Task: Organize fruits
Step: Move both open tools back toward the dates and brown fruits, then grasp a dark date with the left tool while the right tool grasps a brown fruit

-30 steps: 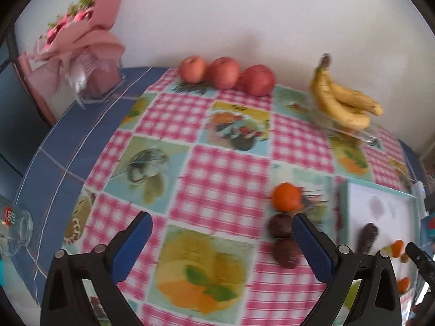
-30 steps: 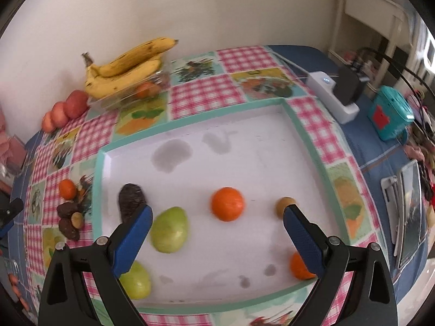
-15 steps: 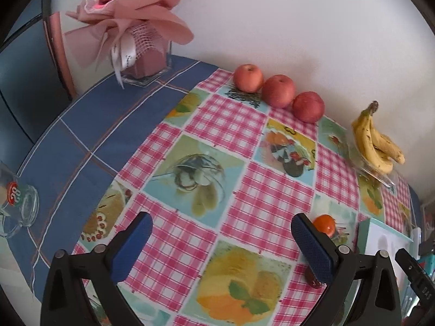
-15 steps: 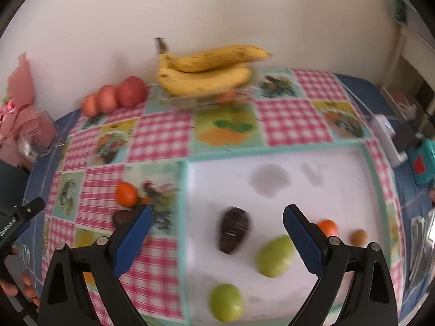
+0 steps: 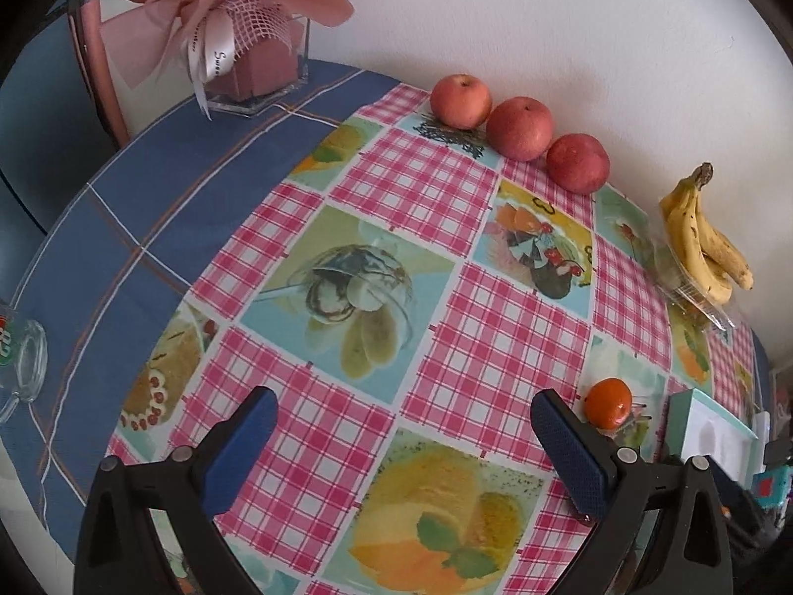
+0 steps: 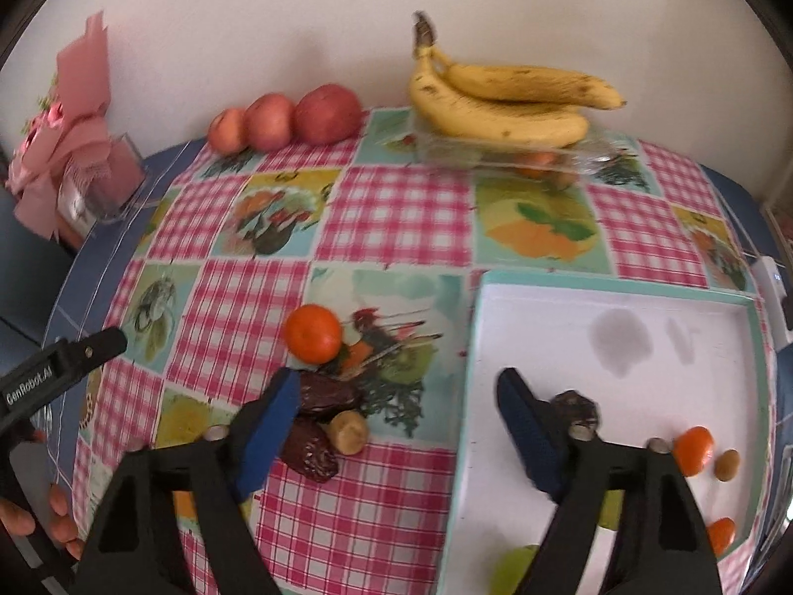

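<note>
My right gripper [image 6: 396,391] hovers over the tablecloth at the left rim of the white tray [image 6: 694,307]. Its jaws are closing and press on nothing. By its left finger lie two dark wrinkled fruits [image 6: 327,396], a small yellowish fruit [image 6: 349,434] and a tangerine [image 6: 313,333]. In the tray are a dark fruit [image 6: 577,406], small orange fruits [image 6: 694,448] and a green fruit [image 6: 515,567]. My left gripper [image 5: 404,411] stands open and empty over the checked cloth, with the tangerine [image 5: 607,401] just beyond its right finger.
Three red apples [image 5: 520,128] line the wall. Bananas [image 6: 500,99] rest on a clear plastic box [image 6: 495,156]. A pink bouquet in a glass vase [image 5: 248,49] stands at the back left, a glass mug [image 5: 20,362] at the left edge. A hand [image 6: 29,520] holds the left gripper.
The right gripper swung left from over the tray to its left rim beside the loose fruits, and its jaws narrowed. The left gripper shifted left and rolled; the dark fruits left its view.
</note>
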`<state>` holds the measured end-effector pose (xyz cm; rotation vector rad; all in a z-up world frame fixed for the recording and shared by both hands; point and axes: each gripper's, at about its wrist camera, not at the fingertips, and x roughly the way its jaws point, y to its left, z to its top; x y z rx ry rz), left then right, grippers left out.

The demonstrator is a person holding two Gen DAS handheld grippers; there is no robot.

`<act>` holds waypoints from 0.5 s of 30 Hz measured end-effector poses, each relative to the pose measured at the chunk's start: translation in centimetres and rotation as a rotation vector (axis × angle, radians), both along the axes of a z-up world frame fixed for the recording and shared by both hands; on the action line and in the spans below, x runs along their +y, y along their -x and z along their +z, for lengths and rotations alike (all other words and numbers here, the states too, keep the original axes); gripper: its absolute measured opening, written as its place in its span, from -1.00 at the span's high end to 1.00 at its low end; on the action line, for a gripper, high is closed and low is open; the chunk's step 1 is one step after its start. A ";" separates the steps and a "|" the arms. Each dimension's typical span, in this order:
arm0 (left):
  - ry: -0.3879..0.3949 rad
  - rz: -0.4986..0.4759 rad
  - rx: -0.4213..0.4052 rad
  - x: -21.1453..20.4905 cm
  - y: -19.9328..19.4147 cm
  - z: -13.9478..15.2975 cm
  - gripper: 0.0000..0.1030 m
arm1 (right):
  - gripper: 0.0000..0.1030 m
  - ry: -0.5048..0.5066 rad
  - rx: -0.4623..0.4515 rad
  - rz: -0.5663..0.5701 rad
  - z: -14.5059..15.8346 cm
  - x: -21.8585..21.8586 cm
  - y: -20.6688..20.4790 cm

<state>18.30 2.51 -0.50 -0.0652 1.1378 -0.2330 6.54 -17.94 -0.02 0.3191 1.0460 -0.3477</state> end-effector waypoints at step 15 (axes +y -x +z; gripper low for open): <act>-0.003 -0.003 0.016 -0.2 -0.1 -0.3 -1.00 | 0.27 -0.151 0.063 0.018 -4.5 0.4 -0.4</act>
